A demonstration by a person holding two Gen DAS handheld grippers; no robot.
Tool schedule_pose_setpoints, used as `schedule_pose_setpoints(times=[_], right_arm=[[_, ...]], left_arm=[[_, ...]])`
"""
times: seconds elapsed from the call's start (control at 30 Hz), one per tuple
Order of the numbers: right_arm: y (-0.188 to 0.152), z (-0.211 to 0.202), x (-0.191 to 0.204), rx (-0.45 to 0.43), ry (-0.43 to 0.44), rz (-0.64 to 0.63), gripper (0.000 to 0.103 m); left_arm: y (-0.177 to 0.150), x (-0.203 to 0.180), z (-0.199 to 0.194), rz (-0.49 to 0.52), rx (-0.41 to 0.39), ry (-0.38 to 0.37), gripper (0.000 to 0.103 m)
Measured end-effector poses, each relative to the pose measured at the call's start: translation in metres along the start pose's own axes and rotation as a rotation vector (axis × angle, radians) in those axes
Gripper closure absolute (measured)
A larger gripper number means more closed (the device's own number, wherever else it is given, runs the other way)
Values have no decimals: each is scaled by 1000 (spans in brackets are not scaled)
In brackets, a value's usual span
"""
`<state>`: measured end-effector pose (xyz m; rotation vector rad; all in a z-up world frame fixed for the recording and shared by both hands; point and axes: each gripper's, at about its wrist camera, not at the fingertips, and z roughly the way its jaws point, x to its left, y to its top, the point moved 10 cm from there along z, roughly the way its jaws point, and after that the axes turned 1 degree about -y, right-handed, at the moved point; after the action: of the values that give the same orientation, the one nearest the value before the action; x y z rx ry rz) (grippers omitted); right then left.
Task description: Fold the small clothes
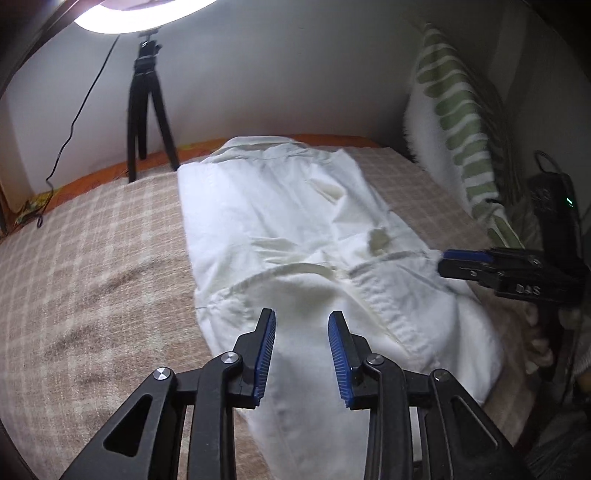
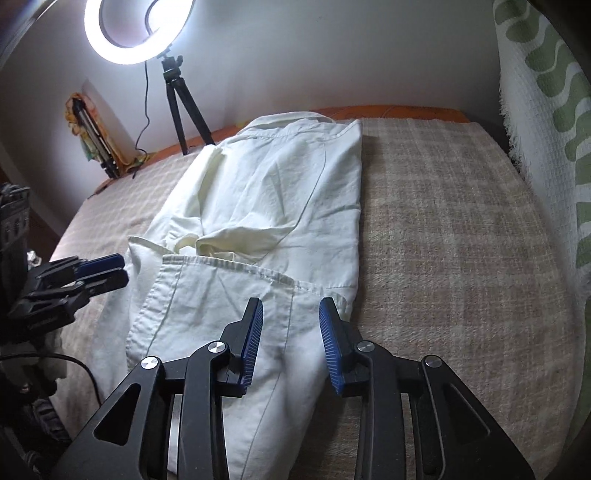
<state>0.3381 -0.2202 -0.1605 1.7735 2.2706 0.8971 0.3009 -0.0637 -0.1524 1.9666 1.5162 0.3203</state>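
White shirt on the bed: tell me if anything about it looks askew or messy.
The white shirt is only roughly folded: a sleeve bunches in a rumpled hump across its middle, and the near hem runs slanted. Nothing looks torn or stained.

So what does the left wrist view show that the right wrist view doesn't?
Only the left view: the right tongs side-on at the shirt's right edge, and a green indicator light. Only the right view: the whole ring light, a second folded tripod by the wall, and the left tongs side-on. Both: the white shirt, checked blanket, black tripod, green-patterned cloth.
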Motion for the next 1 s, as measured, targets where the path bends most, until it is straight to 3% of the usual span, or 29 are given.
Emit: schedule_pose_setpoints(times=[0.07,0.17,0.3,0.4,0.53,0.67,0.87,1.0], right_arm=[[-1,3,0,6,1,-5,71],[-3,9,-2,19,-53,-29,74],[2,0,-14,-8,-51,22,71],[20,-16,-25,-73,14,69,71],[46,-16,-33,-116,112,101,71],[74,13,-36,-78,170,77,71],[110,58,-50,-51,171,107,71],[126,92,-54,-2,185,100,71]], left_arm=[[-2,-8,5,44,-2,5,71],[-6,8,39,55,48,107,71],[10,20,38,-7,29,87,74],[29,35,23,-35,-23,96,72],[44,60,20,-94,-27,73,71],[55,82,31,-86,-19,88,71],[73,105,57,-81,-2,107,69],[86,124,79,-123,5,98,62]])
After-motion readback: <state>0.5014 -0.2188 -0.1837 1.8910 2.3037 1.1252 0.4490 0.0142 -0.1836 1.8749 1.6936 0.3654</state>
